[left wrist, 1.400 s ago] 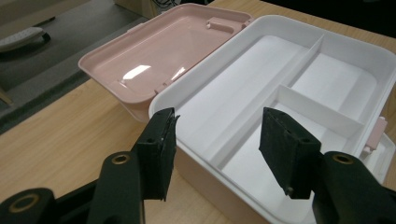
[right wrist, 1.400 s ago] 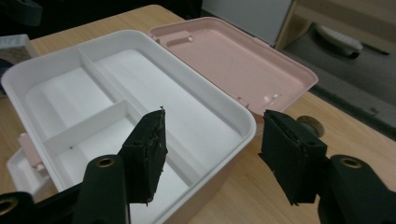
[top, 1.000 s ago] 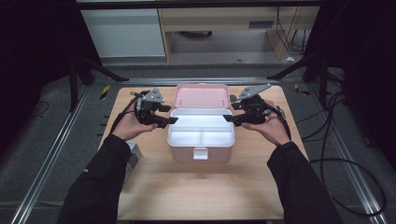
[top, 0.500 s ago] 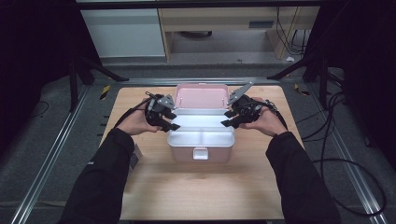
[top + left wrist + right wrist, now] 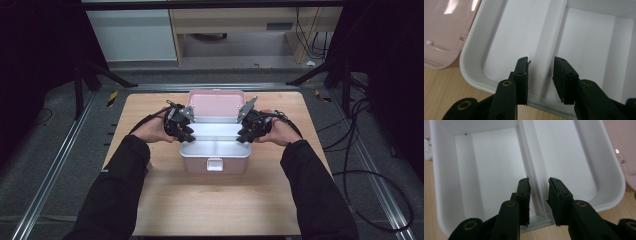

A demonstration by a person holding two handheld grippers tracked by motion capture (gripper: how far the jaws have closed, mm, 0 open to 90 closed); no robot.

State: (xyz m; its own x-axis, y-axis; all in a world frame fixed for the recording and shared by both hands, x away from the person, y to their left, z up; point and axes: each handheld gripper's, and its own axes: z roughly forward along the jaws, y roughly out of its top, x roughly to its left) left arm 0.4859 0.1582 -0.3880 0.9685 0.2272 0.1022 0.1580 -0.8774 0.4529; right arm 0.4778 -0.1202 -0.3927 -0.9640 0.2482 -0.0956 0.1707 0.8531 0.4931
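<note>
A pink box (image 5: 196, 164) stands on the wooden table with its lid (image 5: 215, 102) folded back. Inside sits a white tray (image 5: 215, 147) split by a divider wall (image 5: 551, 37) (image 5: 529, 152). My left gripper (image 5: 186, 134) (image 5: 541, 60) reaches over the tray's left end and straddles that divider. At the right end my right gripper (image 5: 243, 135) (image 5: 539, 180) straddles it too. Both pairs of jaws have just been closing, with the divider between them and a thin gap still showing on each side. The tray compartments hold nothing.
The wooden table (image 5: 215, 205) has bare room in front of the box. Metal rails (image 5: 60, 165) run along both sides of the table, and cables (image 5: 360, 170) lie on the floor to the right. The pink lid (image 5: 446, 32) lies flat behind the tray.
Both hands have come inward and down onto the tray's ends. Each gripper's jaws have narrowed around the divider.
</note>
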